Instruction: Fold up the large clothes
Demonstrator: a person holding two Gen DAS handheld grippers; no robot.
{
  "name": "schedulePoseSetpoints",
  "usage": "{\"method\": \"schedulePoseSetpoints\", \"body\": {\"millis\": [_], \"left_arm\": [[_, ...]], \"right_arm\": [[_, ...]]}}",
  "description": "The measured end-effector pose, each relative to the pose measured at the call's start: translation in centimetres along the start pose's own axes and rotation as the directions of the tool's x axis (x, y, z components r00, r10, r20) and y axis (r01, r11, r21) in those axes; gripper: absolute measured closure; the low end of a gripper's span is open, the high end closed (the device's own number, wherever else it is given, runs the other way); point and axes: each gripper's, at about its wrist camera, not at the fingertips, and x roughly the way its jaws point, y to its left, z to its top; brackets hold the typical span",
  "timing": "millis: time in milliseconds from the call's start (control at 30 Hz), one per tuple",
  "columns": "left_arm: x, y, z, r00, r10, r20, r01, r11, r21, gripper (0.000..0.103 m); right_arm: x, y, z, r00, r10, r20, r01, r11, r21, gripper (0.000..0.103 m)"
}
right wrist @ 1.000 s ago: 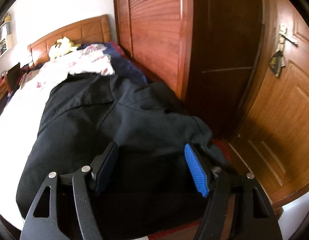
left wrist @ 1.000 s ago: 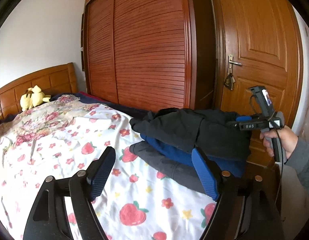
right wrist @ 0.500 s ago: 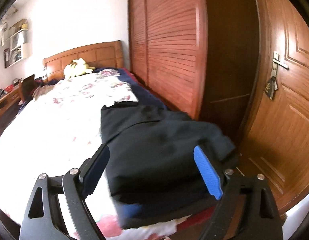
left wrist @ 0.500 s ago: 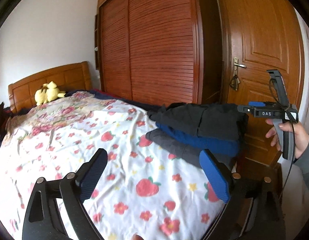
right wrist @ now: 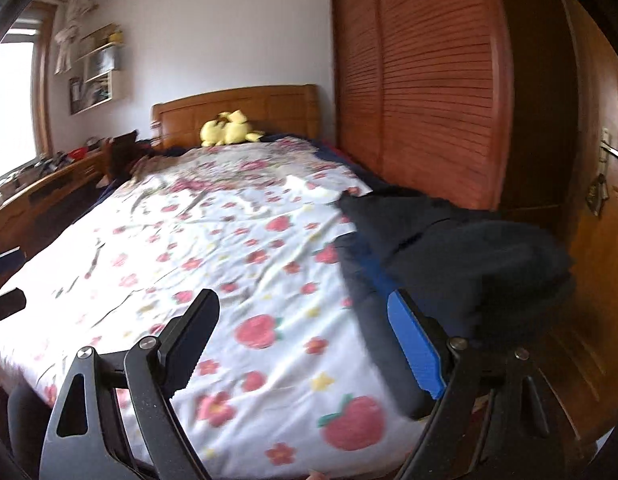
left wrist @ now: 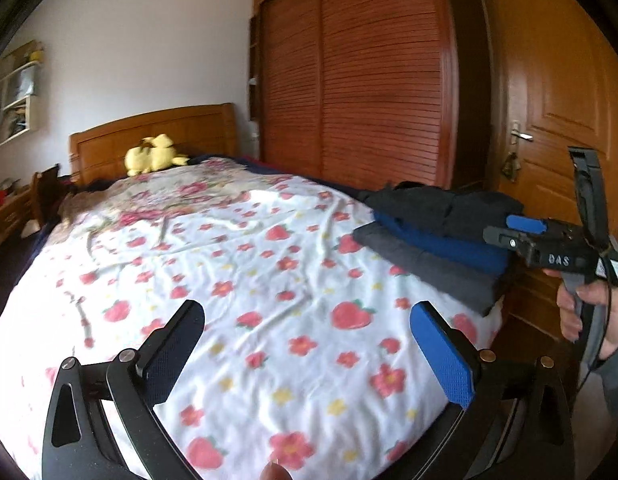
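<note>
Folded clothes stacked at the bed's corner

We see the pile of folded clothes (left wrist: 441,236), black over blue over grey, on the bed (left wrist: 237,264) by the wardrobe (left wrist: 365,80). Our left hand-held gripper (left wrist: 309,344) has just spread wide, empty; our right hand-held gripper (right wrist: 305,340) gapes empty too.

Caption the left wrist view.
Open left tool over strawberry-print bedspread; folded clothes stack at corner.

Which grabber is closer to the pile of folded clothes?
Right. The right gripper hangs right beside the folded clothes pile; the left gripper sits farther back over the flowery sheet.
</note>
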Motion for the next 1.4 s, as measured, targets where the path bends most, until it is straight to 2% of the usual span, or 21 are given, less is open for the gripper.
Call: {"method": "schedulePoseSetpoints", "body": {"millis": [67,200,467,800,967,1100,1400], "left_arm": [[-0.4,0.3,-0.5,0.999,0.035,-0.006,-0.035,0.999,-0.015,0.001],[-0.6,1.5,-1.8,0.998,0.052,-0.036,-0.054,0.995,-0.079,0.001],[-0.9,4.1,-4.1,0.987,0.143,-0.070,-0.152,0.978,-0.140,0.001],[-4.9,5.2,-6.0,0.961,0.258,-0.098,-0.273,0.941,-0.200,0.001],[-7.3,5.2,-6.8,0.954,0.289,-0.076,-0.299,0.930,-0.212,0.001],[-9.1,5.0,-6.8,0.953,0.300,-0.050,-0.303,0.926,-0.226,0.001],[-13.4,3.7,-6.0,0.936,0.349,0.051,-0.331,0.920,-0.209,0.001]], "right_arm": [[0.3,1.8,-1.0,0.999,0.037,-0.011,-0.038,0.999,-0.007,0.016],[2.1,5.8,-2.6,0.995,0.094,-0.037,-0.095,0.994,-0.044,0.016],[4.7,11.9,-3.8,0.978,0.198,-0.062,-0.203,0.976,-0.084,0.016],[3.3,16.9,-6.0,0.961,0.272,-0.057,-0.277,0.956,-0.098,0.016],[2.1,18.6,-7.2,0.953,0.298,-0.060,-0.303,0.949,-0.090,0.016],[1.1,19.5,-6.8,0.949,0.311,-0.052,-0.314,0.945,-0.096,0.016],[-4.0,19.9,-3.9,0.943,0.325,0.073,-0.316,0.942,-0.117,0.016]]}}
